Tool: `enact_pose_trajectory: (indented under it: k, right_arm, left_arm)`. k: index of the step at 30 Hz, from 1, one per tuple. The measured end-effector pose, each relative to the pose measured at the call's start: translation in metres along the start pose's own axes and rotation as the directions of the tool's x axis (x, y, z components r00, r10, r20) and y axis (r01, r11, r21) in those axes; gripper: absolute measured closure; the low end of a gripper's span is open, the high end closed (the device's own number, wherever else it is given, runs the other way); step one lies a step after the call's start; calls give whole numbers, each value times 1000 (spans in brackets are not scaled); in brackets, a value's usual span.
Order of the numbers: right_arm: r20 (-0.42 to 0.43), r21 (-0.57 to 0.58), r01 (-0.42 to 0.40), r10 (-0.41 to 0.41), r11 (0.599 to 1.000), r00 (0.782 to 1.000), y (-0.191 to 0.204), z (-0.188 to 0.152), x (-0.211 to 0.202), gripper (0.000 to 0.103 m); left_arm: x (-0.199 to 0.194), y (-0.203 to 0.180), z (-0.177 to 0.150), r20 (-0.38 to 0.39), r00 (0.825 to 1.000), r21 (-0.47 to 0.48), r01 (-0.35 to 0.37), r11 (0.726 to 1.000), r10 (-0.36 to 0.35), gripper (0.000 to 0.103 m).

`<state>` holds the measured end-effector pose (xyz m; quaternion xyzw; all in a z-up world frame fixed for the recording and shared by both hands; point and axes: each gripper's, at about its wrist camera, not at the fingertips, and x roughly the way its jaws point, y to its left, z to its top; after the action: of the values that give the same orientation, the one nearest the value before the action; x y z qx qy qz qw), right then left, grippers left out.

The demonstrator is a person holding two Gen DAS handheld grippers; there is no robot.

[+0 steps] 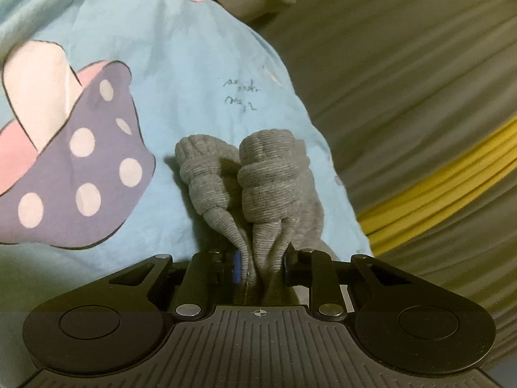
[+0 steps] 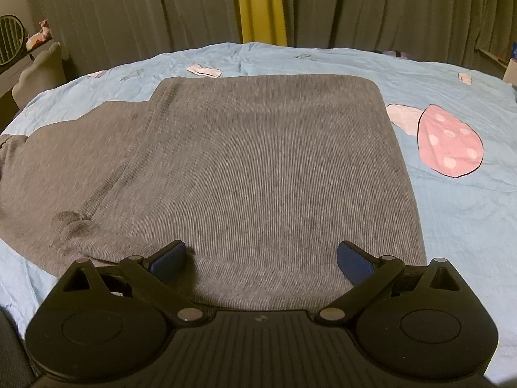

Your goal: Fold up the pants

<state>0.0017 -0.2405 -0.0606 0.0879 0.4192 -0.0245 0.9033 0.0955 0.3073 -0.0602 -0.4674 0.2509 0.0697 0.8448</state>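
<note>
The grey ribbed pants (image 2: 252,168) lie spread flat on the light blue bedsheet (image 2: 458,220), folded over, with a bunched part at the left. My right gripper (image 2: 261,258) is open over the near edge of the pants, its blue pads (image 2: 169,260) apart and holding nothing. In the left wrist view my left gripper (image 1: 261,265) is shut on a bunch of the grey pants fabric (image 1: 258,187), whose ribbed cuffs stick out ahead of the jaws above the sheet (image 1: 181,74).
The sheet carries mushroom prints, purple (image 1: 80,174) and pink (image 2: 449,142). Grey curtains (image 2: 387,6) with a yellow strip (image 2: 258,3) hang behind the bed. A grey chair (image 2: 38,71) and shelf stand at the far left.
</note>
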Motion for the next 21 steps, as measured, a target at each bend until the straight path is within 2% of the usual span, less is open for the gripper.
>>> enact_pose_trajectory:
  k: [2,5,9,12,13,15,17,20,21]
  right_arm:
    - [4,11,-7,7,1000,1000,-2,0,-1,4]
    - [24,43,-30,29,999,999,-7,1,-3,4]
    - [77,121,-83,74,989,994,-20,0,-9,4]
    - [107,171,-107,90,980,990,-28,0,-12,4]
    - [119,183,-114,93,976,988,-31,0,-14,4]
    - [136,208,-130,103,969,985,-35,0,-16,4]
    - [154,241,-149,114,959,981,-41,0,-18,4]
    - [188,301,-171,118,938,975,-53,-1,-24,4]
    - [199,320,-178,118,930,973,-58,-2,-26,4]
  left_arm:
    - [-11,-15,-2,29,1000,48,0,999,-2,81]
    - [-28,-58,-11,99,994,224,13,975,-36,81]
    - [-55,-116,-37,126,982,417,76,906,-141,82]
    - [-69,-158,-66,86,971,524,148,839,-225,82]
    - [-73,-172,-78,57,965,561,182,808,-257,81]
    - [-76,-201,-107,2,953,645,230,729,-302,81]
    - [-75,-227,-143,-74,941,730,277,625,-331,81]
    - [-61,-256,-201,-239,922,792,367,488,-306,81]
    - [-54,-264,-224,-291,915,812,391,433,-280,81]
